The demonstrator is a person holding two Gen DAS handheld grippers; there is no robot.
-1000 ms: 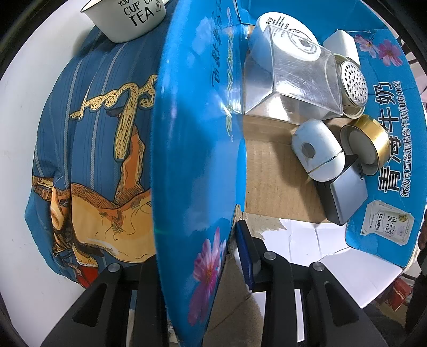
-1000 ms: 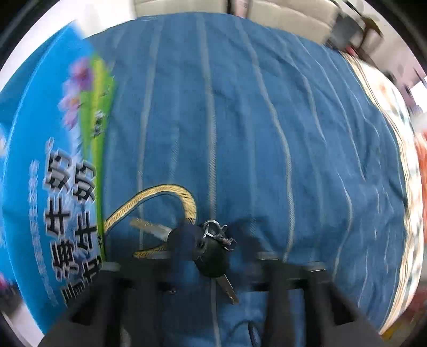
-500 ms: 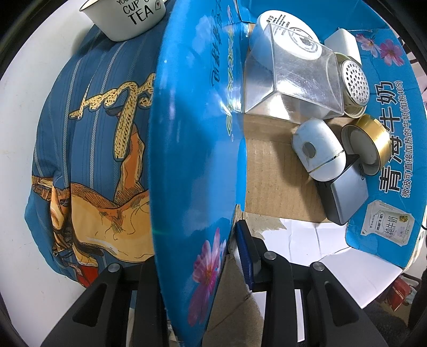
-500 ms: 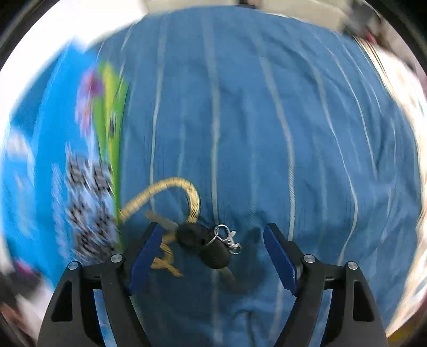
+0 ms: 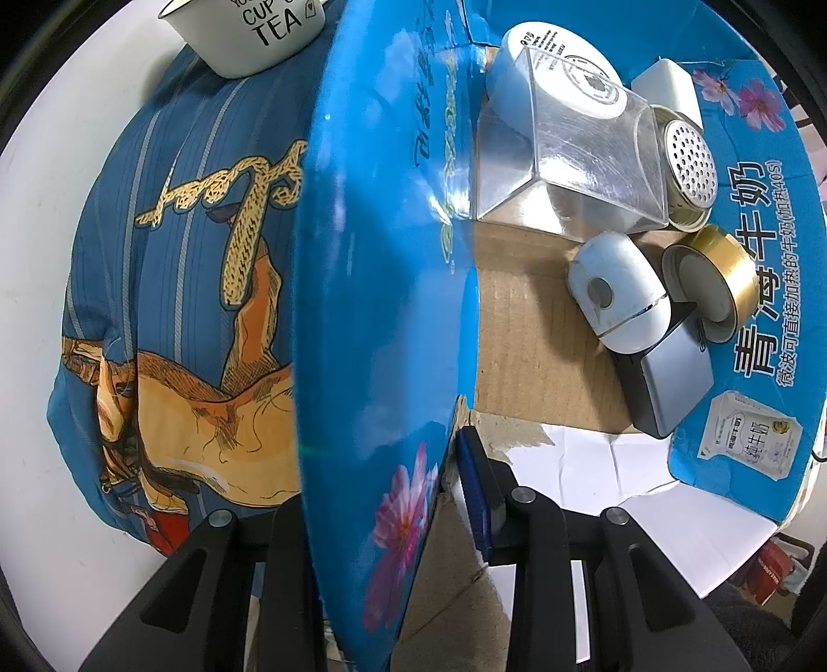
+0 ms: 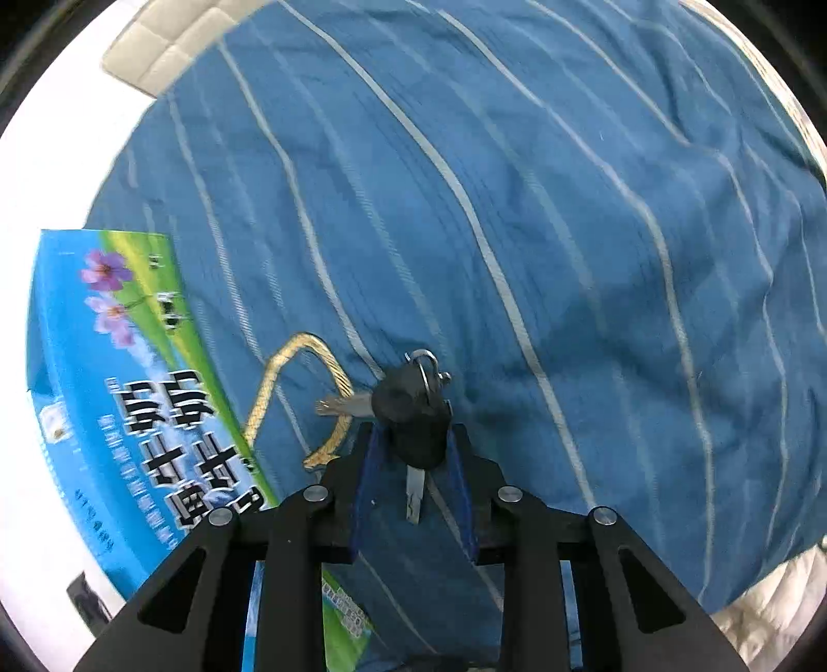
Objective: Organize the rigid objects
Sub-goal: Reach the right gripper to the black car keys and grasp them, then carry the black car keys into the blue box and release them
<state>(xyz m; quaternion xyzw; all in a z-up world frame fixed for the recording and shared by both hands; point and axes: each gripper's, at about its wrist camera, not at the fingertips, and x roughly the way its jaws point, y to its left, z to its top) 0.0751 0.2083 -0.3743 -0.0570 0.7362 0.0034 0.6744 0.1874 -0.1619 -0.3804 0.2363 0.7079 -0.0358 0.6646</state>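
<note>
A bunch of keys (image 6: pixel 408 403) with black heads and a metal clip lies on the blue striped cover. My right gripper (image 6: pixel 413 444) points down over it; its jaws are closing, with the lower black key head between the blue pads, which touch its sides. My left gripper (image 5: pixel 377 496) is shut on the raised side flap of the blue milk carton (image 5: pixel 372 258); only its right pad shows. Inside the carton lie a white jar (image 5: pixel 558 67), a clear box (image 5: pixel 573 170), a perforated tin (image 5: pixel 690 165), a gold tape roll (image 5: pixel 718 279), a white oval case (image 5: pixel 615 294) and a grey box (image 5: pixel 672 382).
A white mug (image 5: pixel 258 31) printed "CUP OF TEA" stands on the cover beyond the carton. The carton's outer wall (image 6: pixel 119 393) is left of the keys, beside a printed yellow rope loop (image 6: pixel 310 362). The striped cover (image 6: pixel 542 207) stretches far right; a cream cushion (image 6: pixel 165 46) is at the back.
The right gripper opened wide around the keys, then closed in on the black key head and rolled. The left gripper and the carton flap have not moved.
</note>
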